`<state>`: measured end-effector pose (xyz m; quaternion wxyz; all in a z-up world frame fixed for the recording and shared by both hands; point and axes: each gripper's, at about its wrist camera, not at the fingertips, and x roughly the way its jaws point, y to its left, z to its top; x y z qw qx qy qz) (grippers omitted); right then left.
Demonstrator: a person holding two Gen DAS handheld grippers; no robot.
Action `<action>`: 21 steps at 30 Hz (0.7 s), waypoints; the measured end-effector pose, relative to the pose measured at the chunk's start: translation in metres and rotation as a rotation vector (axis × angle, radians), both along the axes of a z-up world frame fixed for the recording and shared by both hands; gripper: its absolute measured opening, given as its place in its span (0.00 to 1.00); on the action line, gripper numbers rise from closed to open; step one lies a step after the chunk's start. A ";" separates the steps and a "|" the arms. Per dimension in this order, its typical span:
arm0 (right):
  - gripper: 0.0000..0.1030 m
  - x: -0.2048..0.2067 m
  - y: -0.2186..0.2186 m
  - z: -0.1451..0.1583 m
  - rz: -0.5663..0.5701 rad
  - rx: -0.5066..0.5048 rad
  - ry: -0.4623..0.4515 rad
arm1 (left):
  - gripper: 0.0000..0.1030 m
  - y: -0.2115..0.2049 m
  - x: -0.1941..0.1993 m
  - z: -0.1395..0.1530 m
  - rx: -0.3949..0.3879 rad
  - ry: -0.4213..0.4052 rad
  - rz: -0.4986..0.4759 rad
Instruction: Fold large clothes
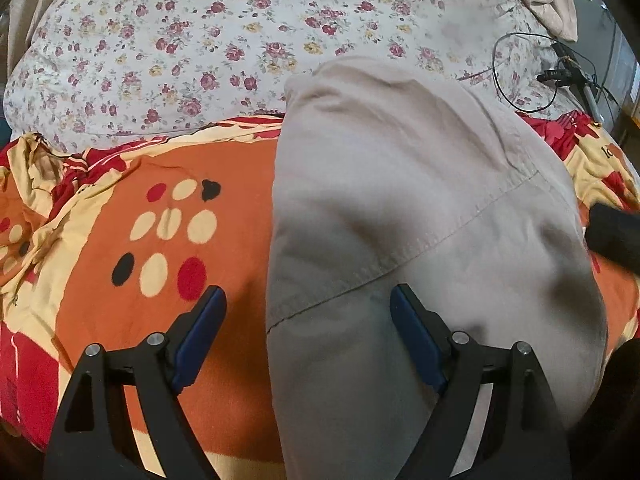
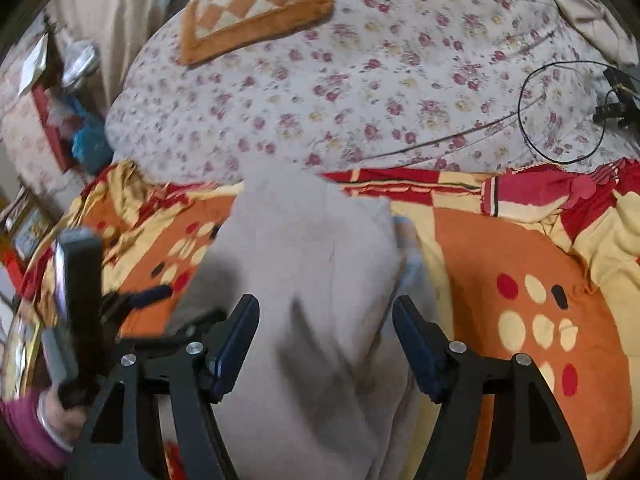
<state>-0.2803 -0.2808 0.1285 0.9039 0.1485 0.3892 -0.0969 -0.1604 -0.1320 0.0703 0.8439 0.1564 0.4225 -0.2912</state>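
Both hand-held grippers (image 1: 308, 294) (image 2: 326, 304) wide open, empty, over beige garment (image 1: 400, 200).

Both fisheye views look steeply down along their own fingers at a bed, close above the cloth. Each shows the beige garment (image 1: 420, 208) (image 2: 312, 280) mid-frame, the orange patterned sheet (image 1: 168, 184) (image 2: 500, 248) below, and the floral quilt (image 1: 200, 48) (image 2: 360, 92) across the top.

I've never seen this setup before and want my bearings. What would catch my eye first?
The long beige garment runs up the middle, lying on a loud orange, red and cream bedsheet. Beyond it spreads a rose-print quilt, with a black cable looped at its right edge. Both claws, left and right, stand open over the garment.
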 end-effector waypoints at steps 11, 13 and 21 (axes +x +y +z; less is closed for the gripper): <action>0.64 -0.010 -0.010 -0.046 -0.064 0.075 0.130 | 0.82 0.012 -0.018 0.005 0.033 -0.015 -0.005; 0.64 -0.017 -0.009 -0.031 -0.087 0.060 0.095 | 0.82 0.015 -0.021 0.010 0.026 -0.017 -0.011; 0.80 -0.025 0.013 0.000 -0.150 -0.076 0.052 | 0.82 0.020 -0.035 0.024 -0.004 0.004 -0.007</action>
